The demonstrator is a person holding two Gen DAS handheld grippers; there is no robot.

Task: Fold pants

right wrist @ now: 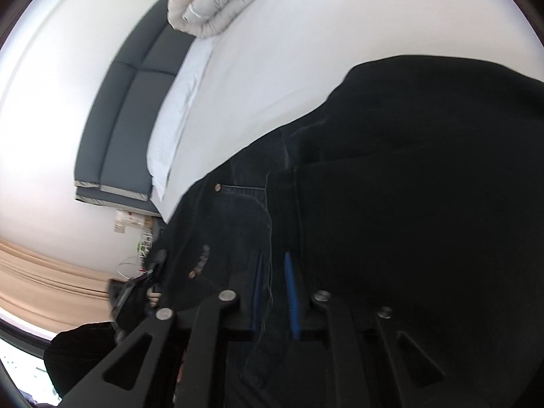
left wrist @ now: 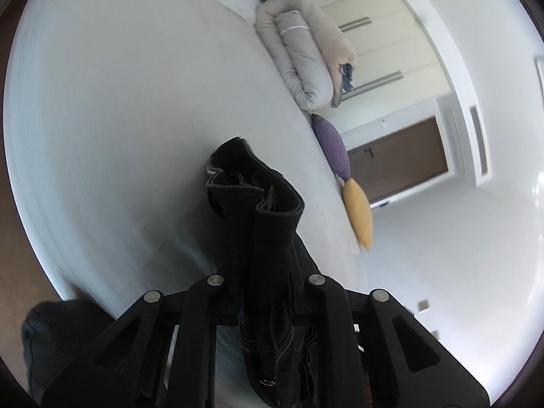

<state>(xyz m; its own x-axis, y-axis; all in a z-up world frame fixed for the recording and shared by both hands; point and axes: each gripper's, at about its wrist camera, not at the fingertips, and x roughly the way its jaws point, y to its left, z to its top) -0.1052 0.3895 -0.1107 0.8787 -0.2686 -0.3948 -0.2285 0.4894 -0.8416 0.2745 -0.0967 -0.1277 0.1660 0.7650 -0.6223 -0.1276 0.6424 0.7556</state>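
Both tongs, the left tongs (left wrist: 268, 306) and the right tongs (right wrist: 275, 292), are pinching the dark black denim pants (left wrist: 258, 204) nearly closed, holding them bunched above the white-sheeted bed (left wrist: 136, 102), so folding is barely beginning, with every fold remaining.

Setting: a home bedroom. Bed (left wrist: 136, 102) with plain white sheet, rolled duvet (left wrist: 302, 51) near its far edge, purple cushion (left wrist: 331, 148) and yellow cushion (left wrist: 358, 214) along one side. Padded grey headboard (right wrist: 125, 112), white pillow (right wrist: 176, 115), wardrobe doors (left wrist: 384, 44), brown door (left wrist: 401, 156), beige curtain (right wrist: 44, 272).
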